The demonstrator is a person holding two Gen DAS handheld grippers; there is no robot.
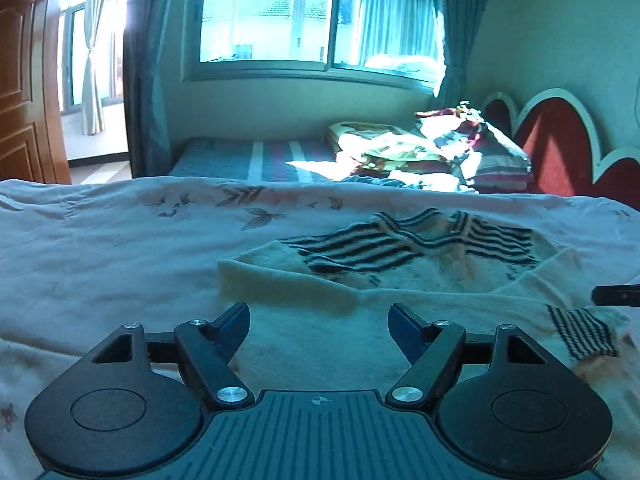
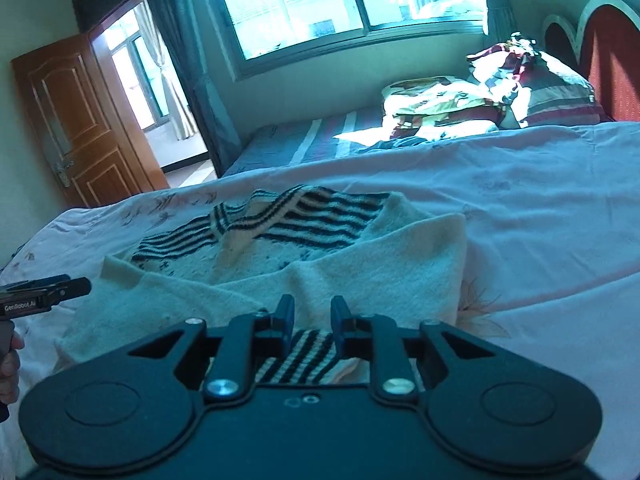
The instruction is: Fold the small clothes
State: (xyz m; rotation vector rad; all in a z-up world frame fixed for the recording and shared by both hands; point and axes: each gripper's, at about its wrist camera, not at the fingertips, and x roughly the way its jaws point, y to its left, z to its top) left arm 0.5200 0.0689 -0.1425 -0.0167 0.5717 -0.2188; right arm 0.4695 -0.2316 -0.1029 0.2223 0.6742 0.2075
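Door side: a brown wooden door (image 2: 80, 128) stands ajar at far left, beyond the bed's edge.

My left gripper (image 1: 318, 322): wide open, nothing between the jaws, hanging just over the near cream edge of the sweater.

Sweater (image 1: 400, 268): a small cream knit with dark stripes across the chest and collar, lying on the pale flowered quilt (image 1: 120, 232) in front of me, one sleeve already laid across the body, so I judge the fold part done.

Handling: it looks soft, light and limp (thick fuzzy knit, so not slippery). I expect it to droop from any single pinch and drag a little on the quilt. I would take it at a firm edge, the hem or the ribbed cuff, and lift with both hands so the fold stays square.

My right gripper (image 2: 310, 318): jaws narrow, standing over the striped cuff (image 2: 296, 358). Whether the pads truly pinch the knit I cannot tell, because my own gripper body covers the spot.

Hidden: the near hem under both grippers, and the sleeve's run below the fold.

Far right: a heap of bedding (image 2: 500, 88) against the red headboard (image 2: 616, 68), washed out by sun (details lost).
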